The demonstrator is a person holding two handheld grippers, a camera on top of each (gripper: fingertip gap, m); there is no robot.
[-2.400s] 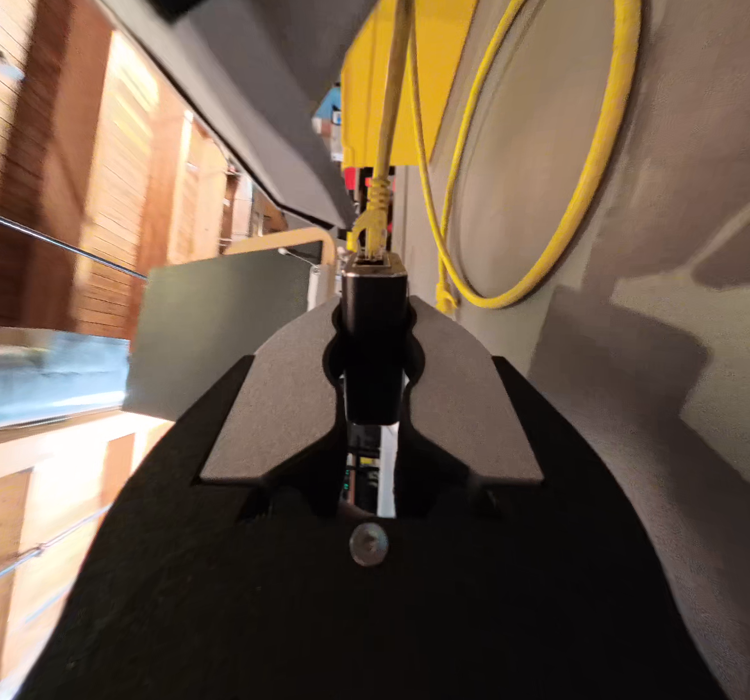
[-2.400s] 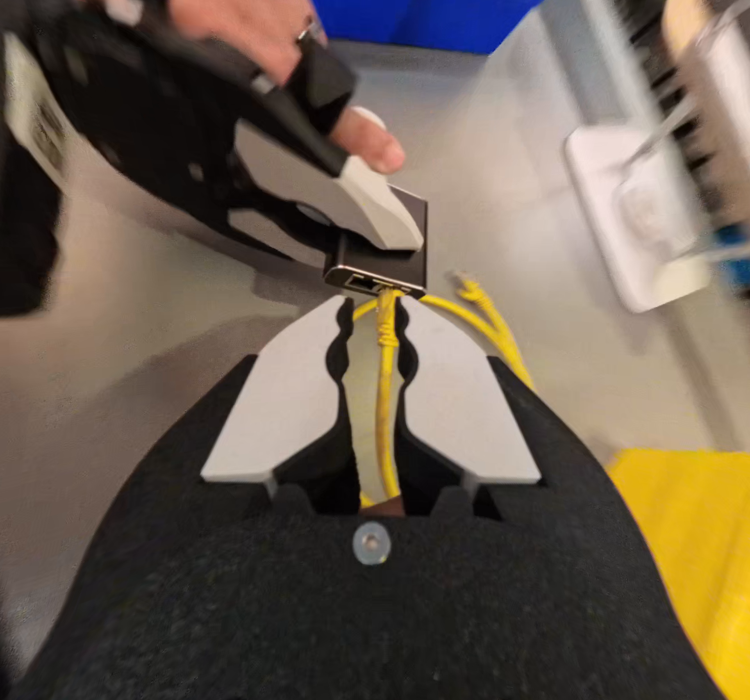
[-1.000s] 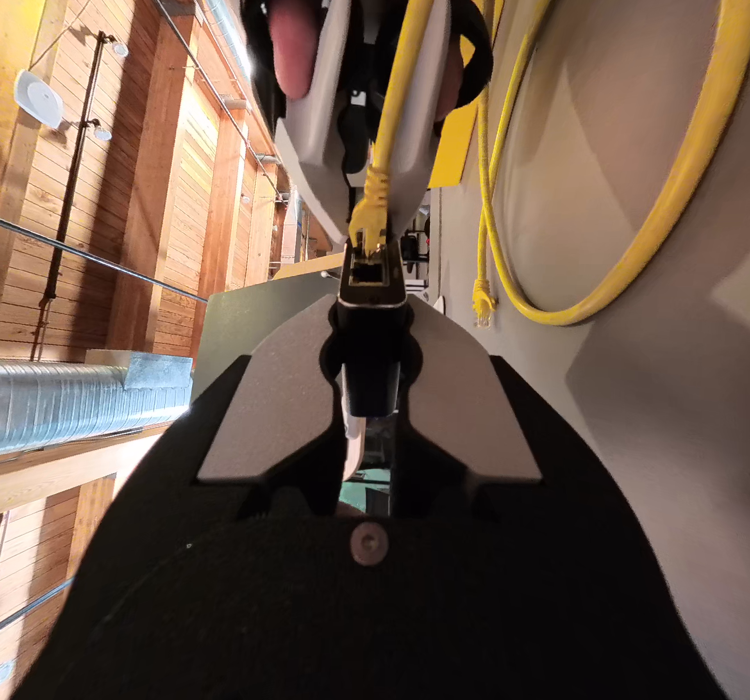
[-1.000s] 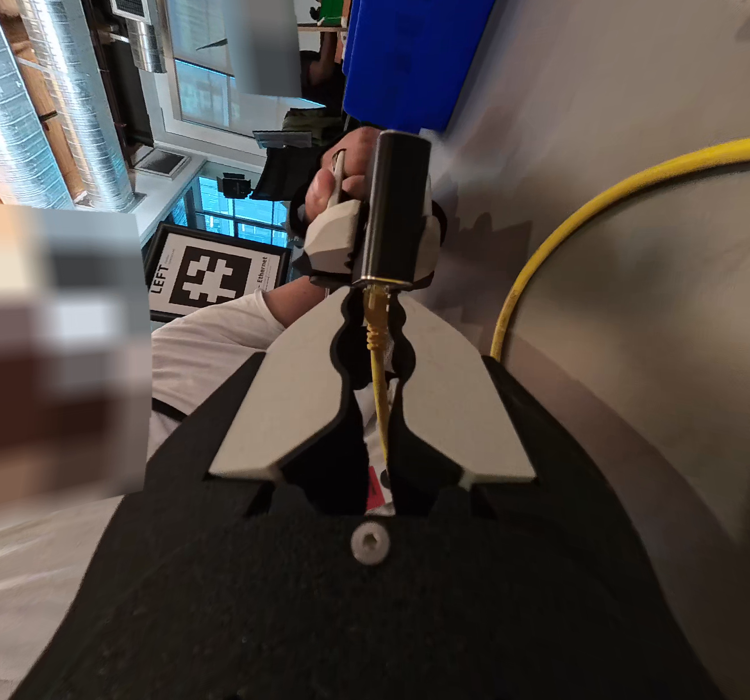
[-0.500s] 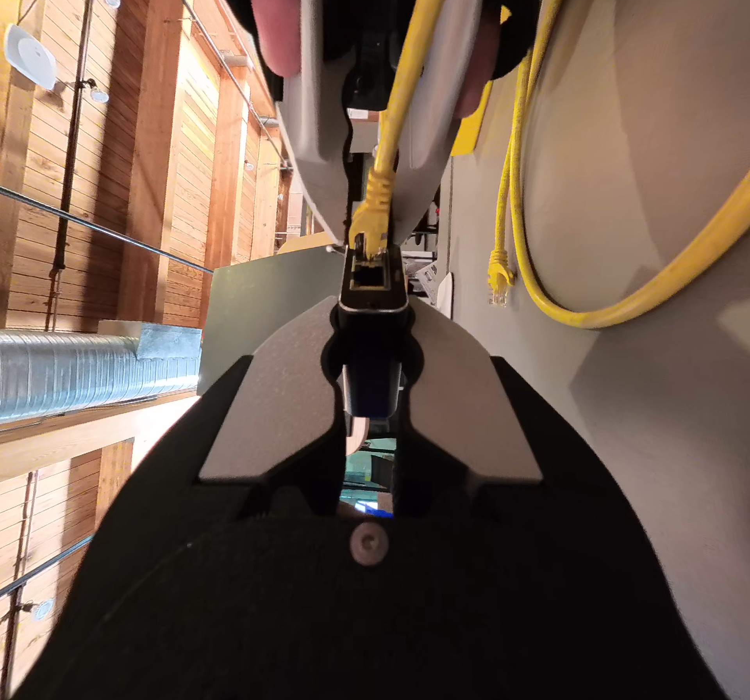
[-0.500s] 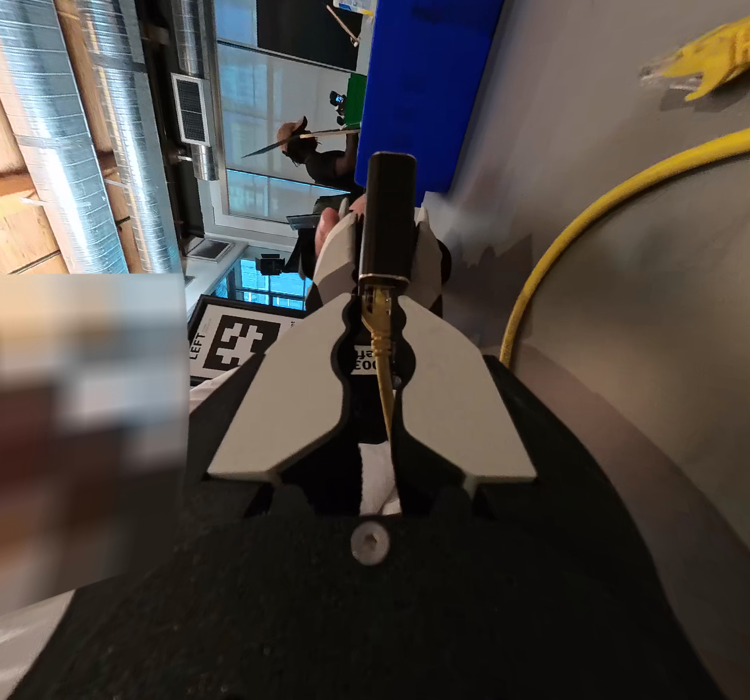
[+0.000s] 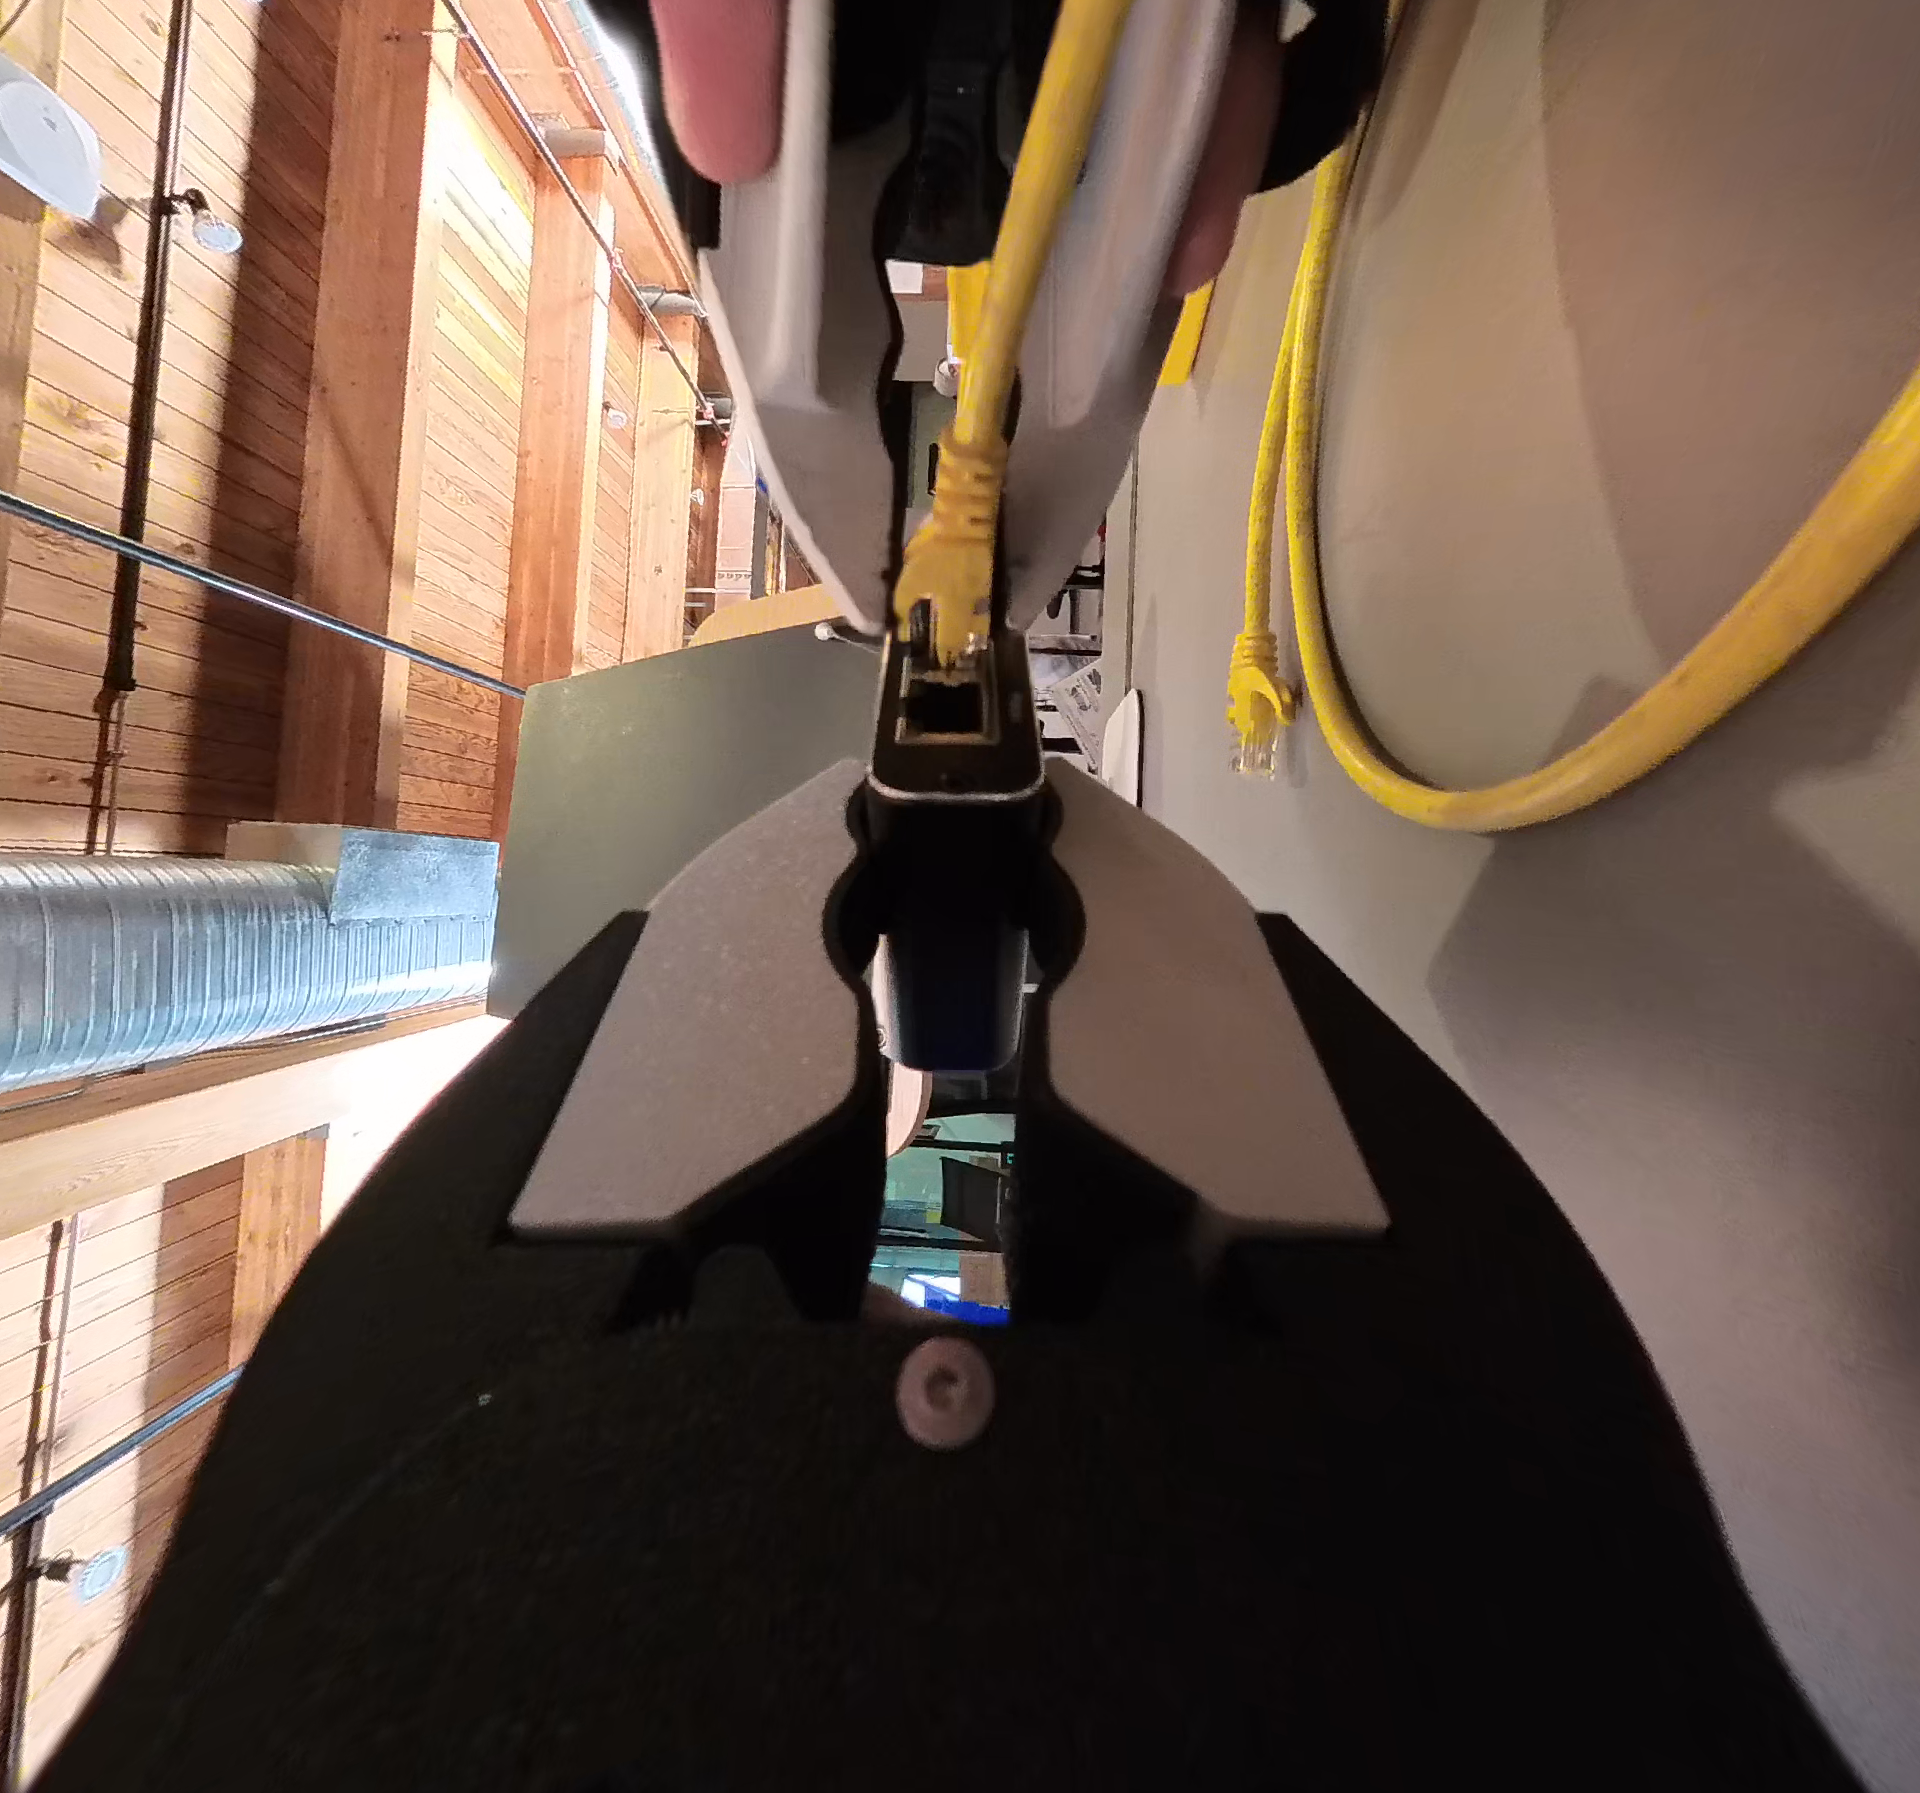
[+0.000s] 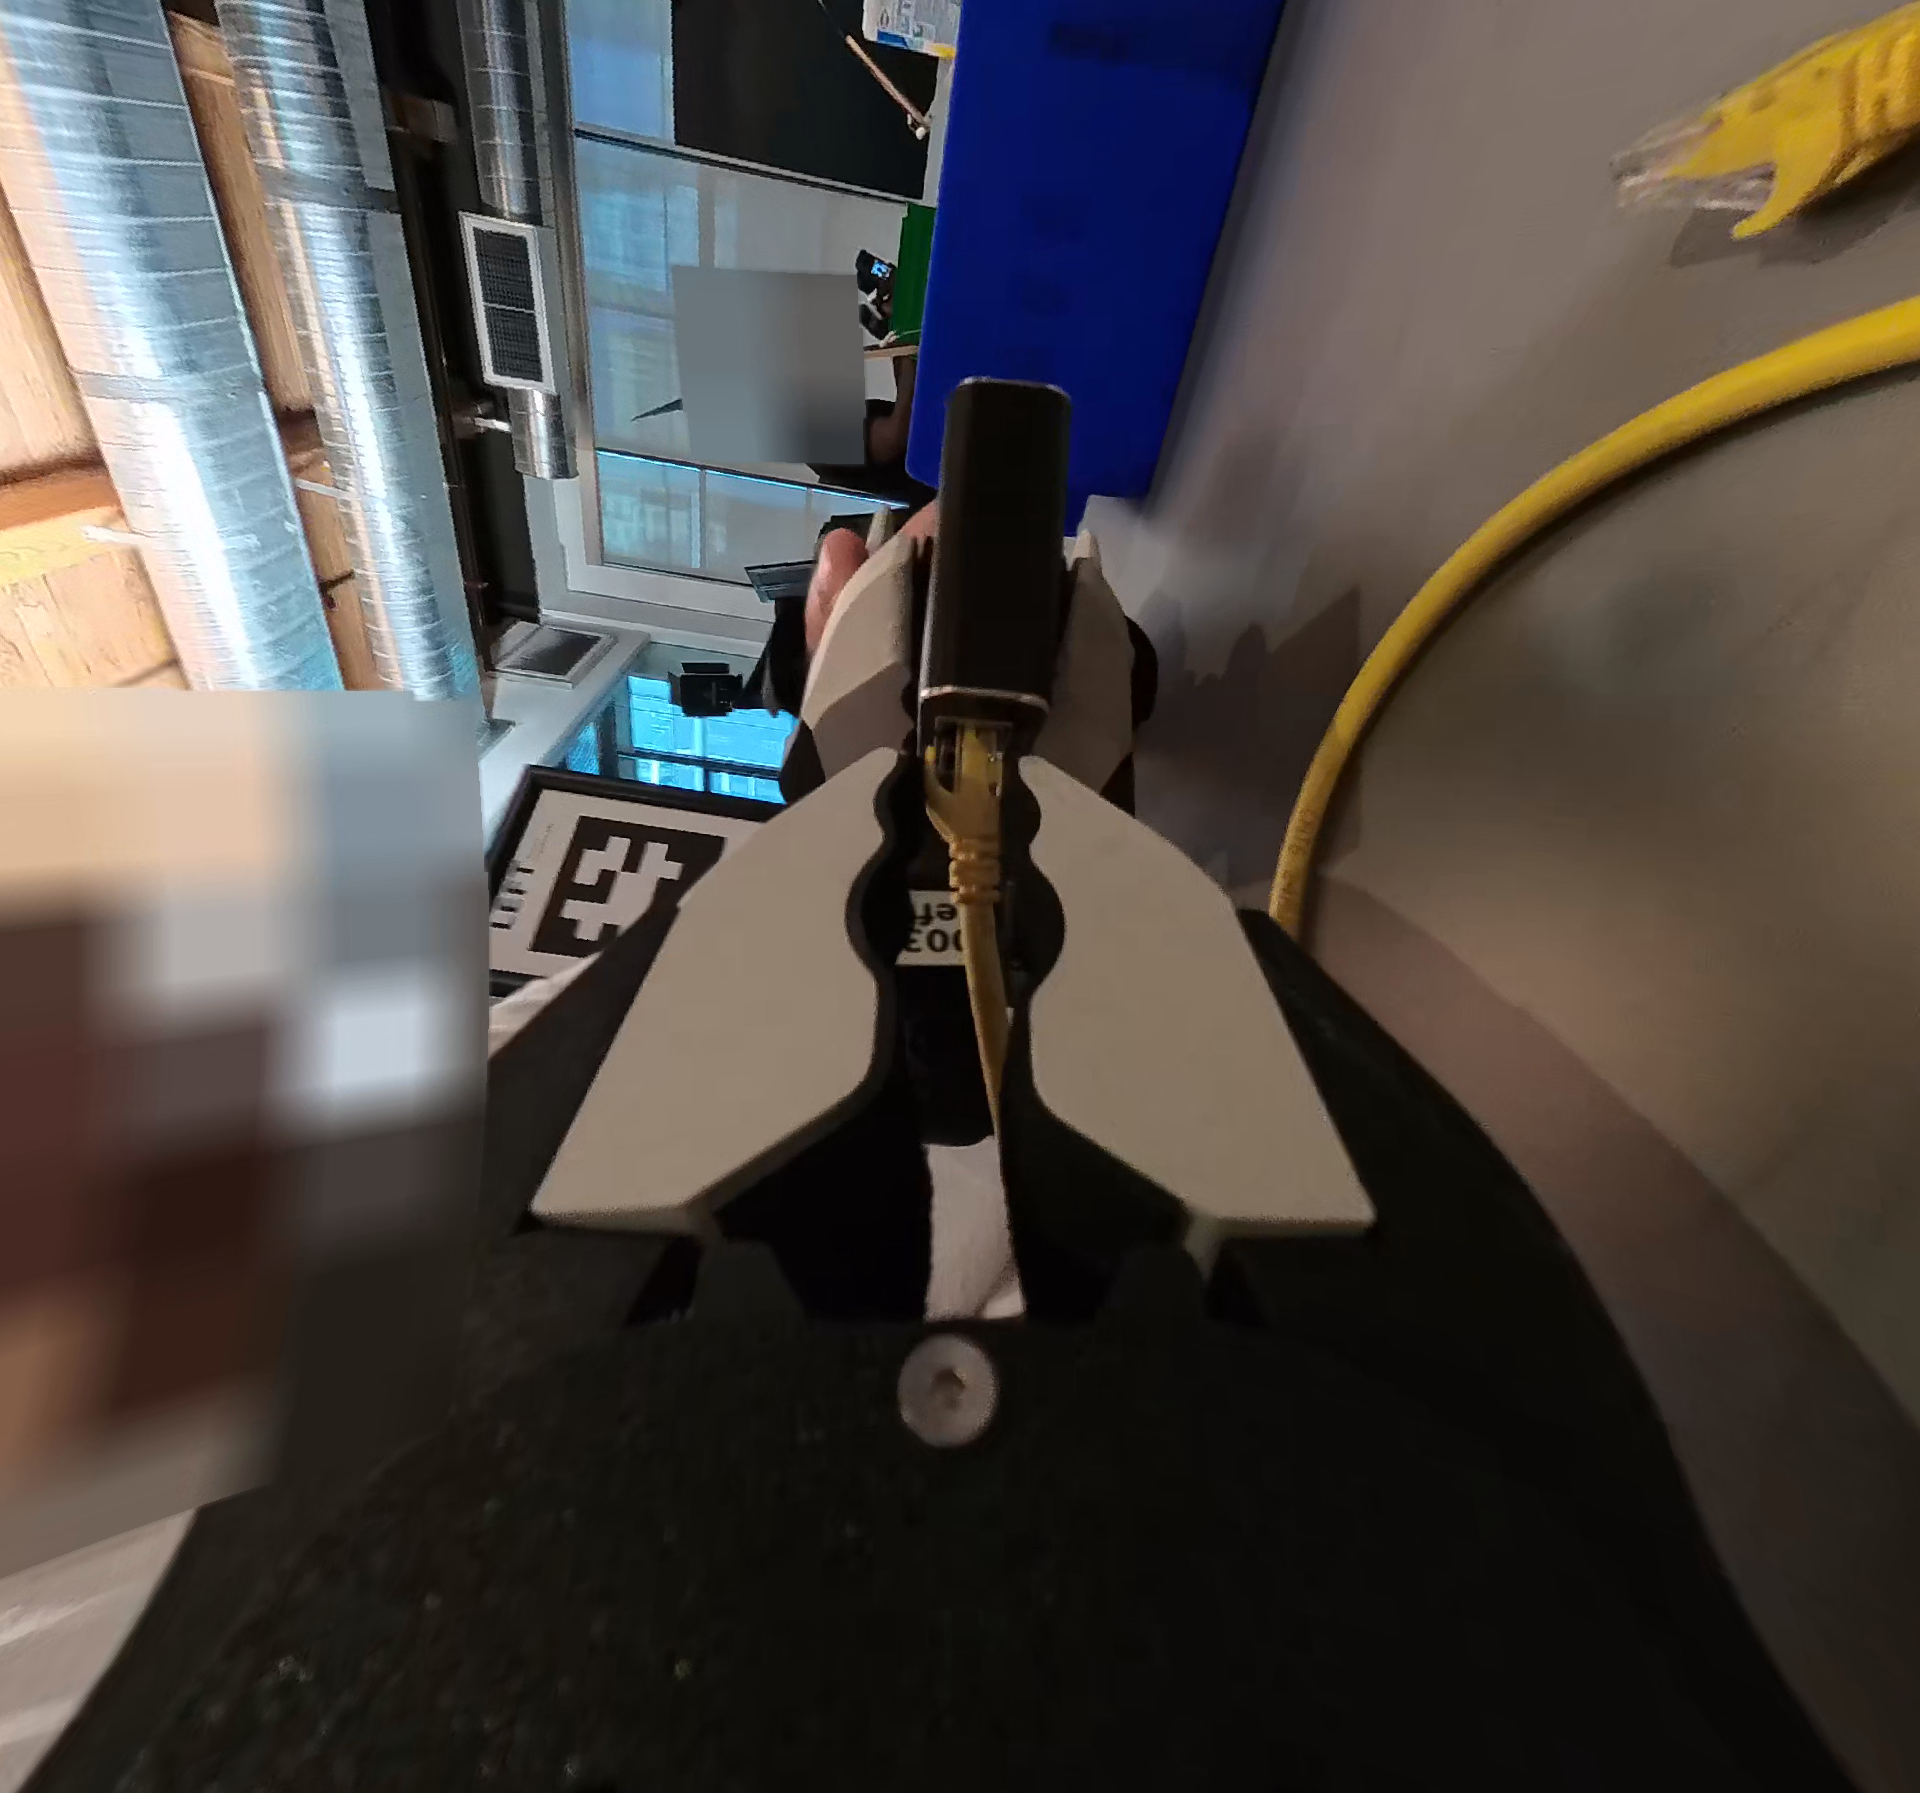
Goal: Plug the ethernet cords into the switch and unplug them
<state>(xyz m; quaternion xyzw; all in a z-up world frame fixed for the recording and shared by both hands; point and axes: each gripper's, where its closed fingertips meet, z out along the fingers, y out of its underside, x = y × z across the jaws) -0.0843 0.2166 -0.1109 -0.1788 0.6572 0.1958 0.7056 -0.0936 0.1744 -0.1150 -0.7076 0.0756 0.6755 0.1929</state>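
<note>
Wooden walls and silver ducts fill the background, while a grey table (image 7: pixel 1662 912) runs along one side with slack yellow cable (image 7: pixel 1558 767) looped on it. Left gripper (image 7: pixel 954 808) is clenched on the small black switch (image 7: pixel 951 870), held in the air with its port facing out. Right gripper (image 8: pixel 961 808) is closed on the yellow cord (image 8: pixel 982 974) a little behind its plug (image 8: pixel 961 772). In the left wrist view the plug sits at the rim of the port, whose opening is visible and empty; the right wrist view makes it look partly entered, so seating is uncertain. Judging from this, insertion is underway but not finished. A second plug (image 7: pixel 1257 715) lies loose on the table, so another connection and all unplugging appear to remain.
</note>
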